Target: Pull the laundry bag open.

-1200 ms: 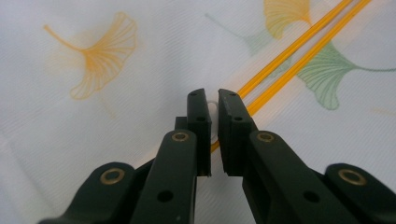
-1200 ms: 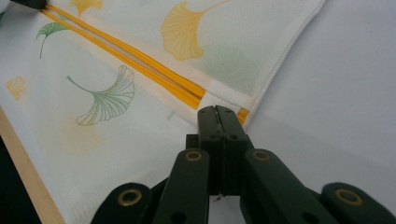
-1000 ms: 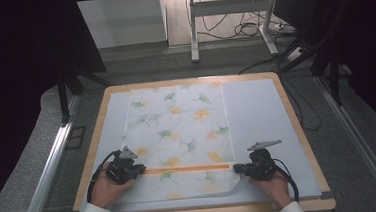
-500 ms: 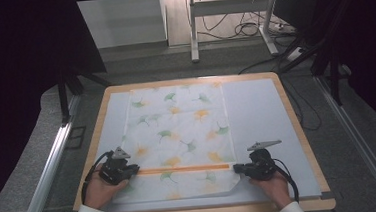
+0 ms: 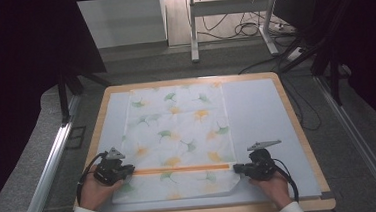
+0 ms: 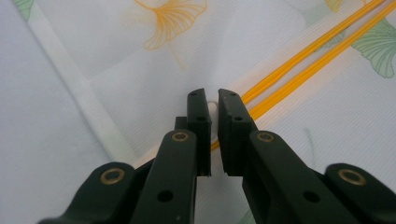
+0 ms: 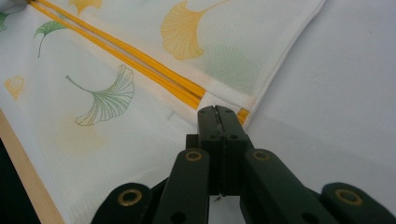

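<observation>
Mesh laundry bag held at both ends of its zipper.

Left claw (image 6: 212,100) pinches the white zipper pull (image 6: 213,112) of the white ginkgo-print mesh bag (image 5: 178,136), flat on the pale surface (image 5: 261,111); right claw (image 7: 217,112) is clenched on the orange zipper's (image 5: 180,169) end.

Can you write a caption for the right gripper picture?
Right gripper pinched shut at the end of the orange zipper on a leaf-print mesh bag.

Occlusion: left gripper (image 6: 212,100) jaws cover the zipper (image 6: 299,58) end and most of a small white ring between them | right gripper (image 7: 217,114) jaws cover the mesh bag (image 7: 116,93) edge; any pinched fabric hidden | Cut-off: bag exceeds both gripper views' frames.
</observation>
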`<state>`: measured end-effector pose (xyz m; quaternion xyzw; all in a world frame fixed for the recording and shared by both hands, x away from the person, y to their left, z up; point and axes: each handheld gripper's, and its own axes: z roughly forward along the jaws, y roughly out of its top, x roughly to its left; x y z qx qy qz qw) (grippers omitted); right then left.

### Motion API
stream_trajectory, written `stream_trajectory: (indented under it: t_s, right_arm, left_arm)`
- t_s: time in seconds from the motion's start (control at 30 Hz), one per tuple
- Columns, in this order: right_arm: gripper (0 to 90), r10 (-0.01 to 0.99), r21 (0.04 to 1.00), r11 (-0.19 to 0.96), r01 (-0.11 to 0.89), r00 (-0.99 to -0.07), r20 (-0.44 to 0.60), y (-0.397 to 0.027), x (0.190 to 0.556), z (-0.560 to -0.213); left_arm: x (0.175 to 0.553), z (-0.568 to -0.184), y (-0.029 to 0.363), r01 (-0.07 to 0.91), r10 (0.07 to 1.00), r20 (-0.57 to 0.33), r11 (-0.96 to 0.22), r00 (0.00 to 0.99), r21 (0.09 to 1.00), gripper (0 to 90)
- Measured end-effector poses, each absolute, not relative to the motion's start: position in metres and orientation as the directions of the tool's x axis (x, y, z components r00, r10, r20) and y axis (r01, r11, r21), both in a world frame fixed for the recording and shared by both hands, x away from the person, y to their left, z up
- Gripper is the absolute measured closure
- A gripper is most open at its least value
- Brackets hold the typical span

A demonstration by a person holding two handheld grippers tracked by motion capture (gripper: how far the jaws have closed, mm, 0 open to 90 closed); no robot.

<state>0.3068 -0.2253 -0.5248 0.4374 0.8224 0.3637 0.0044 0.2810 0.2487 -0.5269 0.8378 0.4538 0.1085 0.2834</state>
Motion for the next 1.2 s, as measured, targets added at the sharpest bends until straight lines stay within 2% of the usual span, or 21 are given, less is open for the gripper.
stream_trajectory:
  t_s: [0.57,0.63,0.9,1.2]
  right_arm:
    - [89.4,0.724,0.602,0.355,0.715,-0.617,0.307,-0.225,0.307,-0.525]
    - [89.4,0.724,0.603,0.356,0.714,-0.618,0.306,-0.225,0.307,-0.525]
    - [89.4,0.724,0.603,0.354,0.715,-0.618,0.308,-0.225,0.307,-0.525]
    - [89.4,0.723,0.603,0.354,0.715,-0.618,0.308,-0.225,0.307,-0.525]
  left_arm:
    - [0.277,-0.527,0.265,0.716,0.843,-0.09,-0.388,0.53,0.581,84.9]
    - [0.276,-0.528,0.267,0.716,0.85,-0.056,-0.404,0.524,0.57,84.9]
    - [0.271,-0.531,0.291,0.735,0.859,-0.164,-0.3,0.486,0.608,84.9]
    - [0.271,-0.531,0.288,0.727,0.859,-0.142,-0.315,0.491,0.61,84.8]
